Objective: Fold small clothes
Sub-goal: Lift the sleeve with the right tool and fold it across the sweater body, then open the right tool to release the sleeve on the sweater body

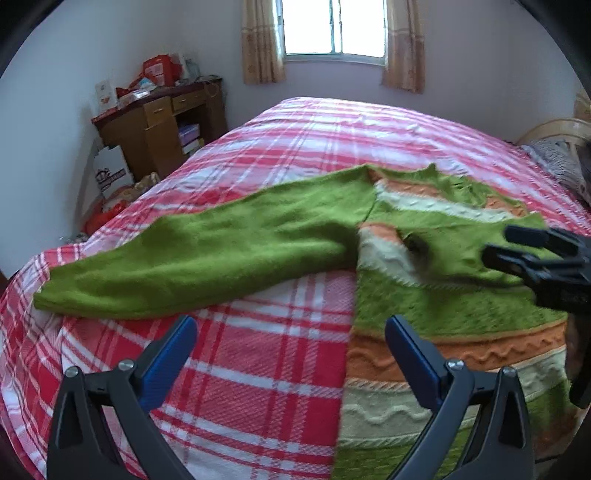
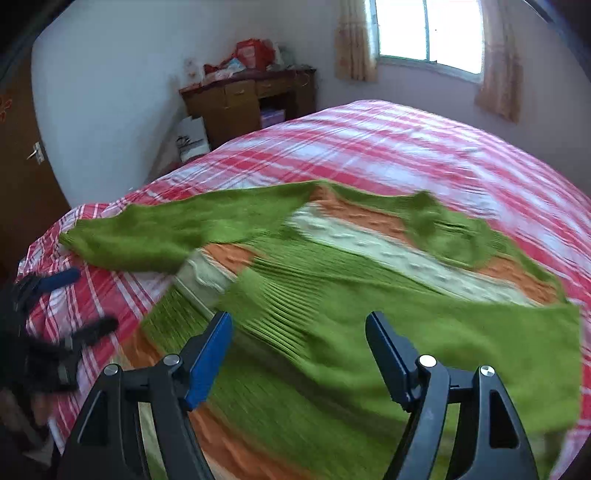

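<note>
A green sweater (image 1: 436, 295) with orange and cream stripes lies flat on the red plaid bed (image 1: 266, 369). Its left sleeve (image 1: 192, 254) stretches out to the left. The right sleeve (image 2: 424, 343) lies folded across the body. My left gripper (image 1: 291, 332) is open and empty, above the bed beside the sweater's left edge. My right gripper (image 2: 299, 325) is open and empty, above the folded sleeve; it also shows at the right of the left wrist view (image 1: 498, 247). The left gripper also shows at the left of the right wrist view (image 2: 88, 302).
A brown wooden desk (image 1: 162, 125) with red bags stands by the far left wall, with boxes on the floor beside it. A curtained window (image 1: 332, 29) is behind the bed. A door (image 2: 22, 173) is at the left. A pillow (image 1: 561, 162) lies at the right.
</note>
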Demonstrator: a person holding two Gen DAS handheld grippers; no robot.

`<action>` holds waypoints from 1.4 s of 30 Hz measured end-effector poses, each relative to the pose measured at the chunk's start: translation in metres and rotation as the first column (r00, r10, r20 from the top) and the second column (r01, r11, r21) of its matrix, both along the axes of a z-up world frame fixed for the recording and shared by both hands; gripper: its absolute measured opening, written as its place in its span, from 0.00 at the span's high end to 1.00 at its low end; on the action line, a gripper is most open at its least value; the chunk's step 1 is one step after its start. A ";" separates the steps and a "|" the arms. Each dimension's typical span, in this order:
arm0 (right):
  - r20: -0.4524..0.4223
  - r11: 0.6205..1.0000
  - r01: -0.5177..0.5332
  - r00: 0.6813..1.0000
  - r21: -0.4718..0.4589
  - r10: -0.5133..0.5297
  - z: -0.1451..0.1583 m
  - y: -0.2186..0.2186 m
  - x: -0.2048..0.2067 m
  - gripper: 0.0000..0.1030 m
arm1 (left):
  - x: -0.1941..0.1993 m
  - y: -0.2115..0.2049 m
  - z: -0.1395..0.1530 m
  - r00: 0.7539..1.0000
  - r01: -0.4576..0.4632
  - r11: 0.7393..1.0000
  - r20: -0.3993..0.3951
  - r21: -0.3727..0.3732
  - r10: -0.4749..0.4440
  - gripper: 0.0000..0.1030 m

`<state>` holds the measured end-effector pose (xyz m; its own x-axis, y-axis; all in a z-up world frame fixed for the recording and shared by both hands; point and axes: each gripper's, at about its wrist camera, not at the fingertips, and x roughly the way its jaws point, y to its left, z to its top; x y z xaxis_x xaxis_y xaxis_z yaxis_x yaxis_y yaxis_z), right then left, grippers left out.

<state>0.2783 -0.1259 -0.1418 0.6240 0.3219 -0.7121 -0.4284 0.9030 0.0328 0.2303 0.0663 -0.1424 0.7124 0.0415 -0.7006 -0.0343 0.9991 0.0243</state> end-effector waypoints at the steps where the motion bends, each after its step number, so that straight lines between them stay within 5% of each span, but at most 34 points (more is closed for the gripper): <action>1: 0.011 1.000 0.015 1.000 -0.013 -0.015 0.003 -0.010 -0.003 0.27 | 0.001 -0.003 0.004 1.000 0.013 1.000 0.006 -0.001 -0.013 0.00; 5: 0.061 0.979 0.185 0.982 -0.090 -0.180 0.010 -0.072 -0.013 0.27 | 0.015 -0.025 0.022 0.996 0.089 0.995 0.019 -0.043 -0.089 0.00; 11: 0.028 0.932 0.358 0.934 -0.064 -0.357 0.004 -0.143 -0.027 0.27 | 0.052 -0.077 0.016 0.989 0.146 0.989 0.028 0.027 -0.147 0.00; 13: 0.018 0.913 0.405 0.915 -0.051 -0.404 0.000 -0.166 -0.029 0.31 | 0.068 -0.087 0.004 0.989 0.149 0.989 0.004 0.014 -0.149 0.12; 15: 0.011 0.903 0.426 0.905 -0.055 -0.426 -0.001 -0.183 -0.029 0.46 | 0.078 -0.093 -0.007 0.988 0.148 0.989 -0.037 -0.008 -0.148 0.23; 18: 0.024 0.897 0.441 0.898 -0.043 -0.440 0.001 -0.202 -0.024 0.50 | 0.085 -0.100 -0.019 0.990 0.124 0.992 -0.063 0.006 -0.124 0.46; 22: 0.031 0.925 0.380 0.925 0.007 -0.380 0.001 -0.201 -0.014 0.50 | 0.086 -0.106 -0.029 0.988 0.132 0.991 -0.078 -0.037 -0.135 0.72; 24: 0.018 0.949 0.315 0.949 0.011 -0.315 -0.005 -0.189 -0.009 0.50 | 0.082 -0.109 -0.027 0.991 0.120 0.993 -0.060 0.014 -0.119 0.85; 28: -0.141 0.967 0.254 0.957 -0.002 -0.252 -0.039 -0.169 0.004 0.50 | 0.080 -0.103 -0.029 0.994 0.089 0.995 -0.065 0.046 -0.086 0.85; 30: -0.092 0.972 0.223 0.969 -0.068 -0.229 -0.039 -0.153 -0.004 0.50 | 0.078 -0.100 -0.030 0.995 0.085 0.994 -0.060 0.069 -0.081 0.83; 37: -0.026 0.954 0.292 0.955 -0.072 -0.295 -0.010 -0.146 0.016 0.50 | 0.075 -0.093 -0.032 0.998 0.049 0.995 -0.052 0.087 -0.044 0.81; 42: -0.073 0.953 0.215 0.969 -0.214 -0.235 -0.040 -0.097 0.042 0.50 | 0.067 -0.081 -0.031 0.998 0.035 0.999 -0.050 0.032 -0.033 0.81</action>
